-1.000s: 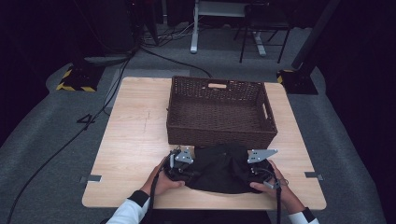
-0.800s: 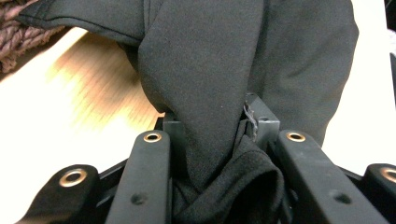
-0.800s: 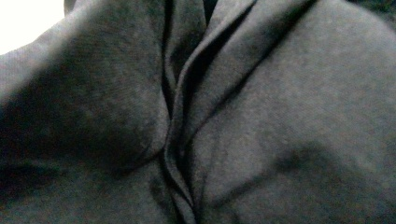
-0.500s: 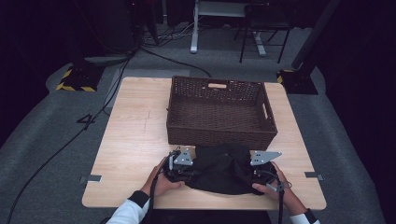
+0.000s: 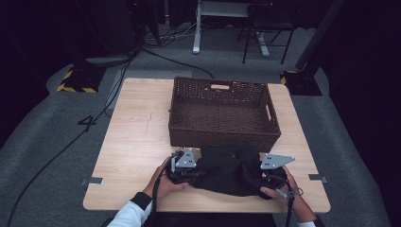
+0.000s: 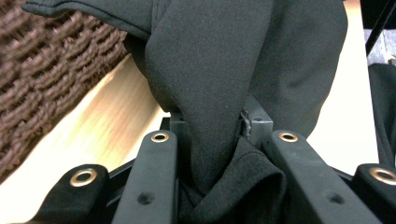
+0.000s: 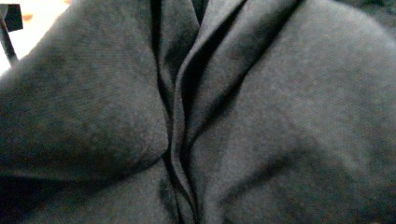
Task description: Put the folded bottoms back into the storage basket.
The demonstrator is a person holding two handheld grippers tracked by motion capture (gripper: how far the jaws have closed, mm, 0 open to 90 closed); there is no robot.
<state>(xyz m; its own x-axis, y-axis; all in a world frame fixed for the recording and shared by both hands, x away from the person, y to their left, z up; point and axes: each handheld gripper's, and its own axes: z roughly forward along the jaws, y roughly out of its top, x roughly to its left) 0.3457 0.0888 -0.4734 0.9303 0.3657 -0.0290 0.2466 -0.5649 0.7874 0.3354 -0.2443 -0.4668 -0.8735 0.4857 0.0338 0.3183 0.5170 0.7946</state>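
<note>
Between both claws [image 5: 189, 172] bunches the black cloth [image 5: 229, 168].

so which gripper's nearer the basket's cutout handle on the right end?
Right. The right gripper sits at the cloth's right end, below the basket's right side. The left gripper is at the cloth's left end, farther across.
</note>
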